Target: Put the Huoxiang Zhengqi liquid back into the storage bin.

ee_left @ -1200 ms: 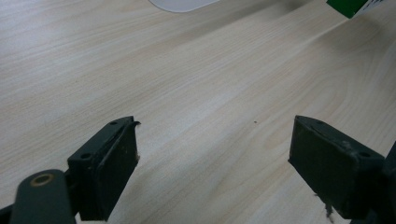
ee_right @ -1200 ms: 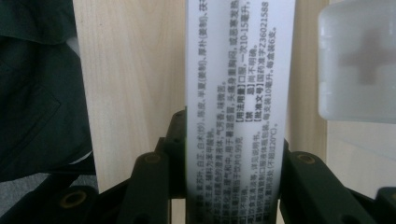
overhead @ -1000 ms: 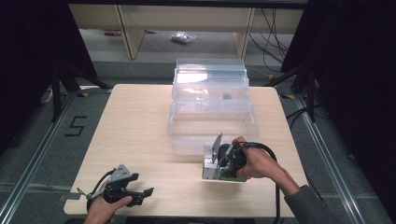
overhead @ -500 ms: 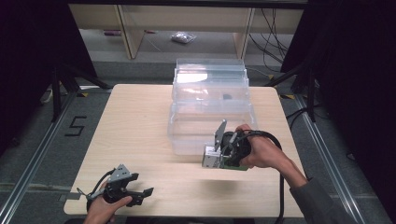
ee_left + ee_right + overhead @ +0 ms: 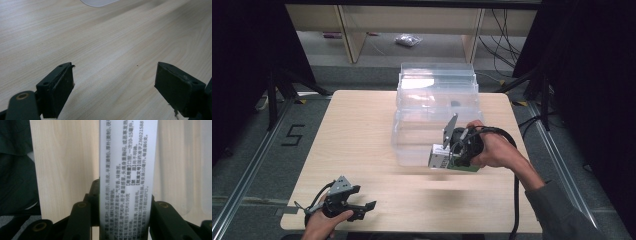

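Note:
A white medicine box (image 5: 437, 158) with a green edge and black printed text hangs above the table, just in front of the clear bins. My right gripper (image 5: 449, 157) is shut on it. In the right gripper view the box (image 5: 127, 165) stands upright between the two black jaws of the right gripper (image 5: 125, 216), which press on its sides. My left gripper (image 5: 363, 209) rests at the table's front left corner, held by a hand. In the left gripper view the left gripper (image 5: 115, 86) stands open over bare wood, with nothing between its jaws.
Clear plastic bins (image 5: 434, 102) stand on the far middle of the light wooden table (image 5: 357, 130). A black cable trails from the right gripper along the forearm. Shelving and a small bag sit on the floor behind the table.
The right gripper has risen off the table with the white box and drifted slightly toward the bins. The left gripper has stayed put.

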Tool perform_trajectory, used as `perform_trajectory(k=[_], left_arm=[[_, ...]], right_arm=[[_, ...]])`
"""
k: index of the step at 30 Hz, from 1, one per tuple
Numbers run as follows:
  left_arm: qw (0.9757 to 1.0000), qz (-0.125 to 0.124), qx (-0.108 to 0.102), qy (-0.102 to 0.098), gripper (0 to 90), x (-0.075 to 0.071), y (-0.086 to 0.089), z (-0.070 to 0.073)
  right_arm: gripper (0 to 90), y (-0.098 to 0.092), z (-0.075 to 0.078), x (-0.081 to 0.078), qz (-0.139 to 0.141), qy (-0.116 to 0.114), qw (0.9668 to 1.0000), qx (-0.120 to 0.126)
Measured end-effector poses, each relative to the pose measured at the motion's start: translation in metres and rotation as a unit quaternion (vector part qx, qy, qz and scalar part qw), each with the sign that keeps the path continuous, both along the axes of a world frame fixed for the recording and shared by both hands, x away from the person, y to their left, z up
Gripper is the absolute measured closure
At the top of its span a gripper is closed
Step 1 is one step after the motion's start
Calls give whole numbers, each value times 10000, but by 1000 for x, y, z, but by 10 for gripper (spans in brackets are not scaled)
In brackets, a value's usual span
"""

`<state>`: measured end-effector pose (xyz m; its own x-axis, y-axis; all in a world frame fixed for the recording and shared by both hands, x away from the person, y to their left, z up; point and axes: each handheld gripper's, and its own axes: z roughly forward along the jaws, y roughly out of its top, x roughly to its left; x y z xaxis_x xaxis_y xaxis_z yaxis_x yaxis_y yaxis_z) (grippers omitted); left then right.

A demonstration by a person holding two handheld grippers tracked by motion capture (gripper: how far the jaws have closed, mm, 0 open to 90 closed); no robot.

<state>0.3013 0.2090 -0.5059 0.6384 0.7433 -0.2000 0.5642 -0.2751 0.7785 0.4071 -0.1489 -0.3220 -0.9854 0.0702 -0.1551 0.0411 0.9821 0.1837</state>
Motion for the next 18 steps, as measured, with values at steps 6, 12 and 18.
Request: perform_trajectory(k=[6, 12, 18], left_arm=[[10000, -22, 71, 13, 149, 0, 1, 0], [10000, -22, 68, 11, 149, 0, 1, 0], [10000, -64, 38, 28, 149, 1, 1, 0]], right_arm=[[654, -4, 11, 9, -49, -108, 9999, 77], [654, -6, 17, 15, -277, -67, 9996, 8], [654, -10, 22, 27, -297, -97, 9995, 69]])
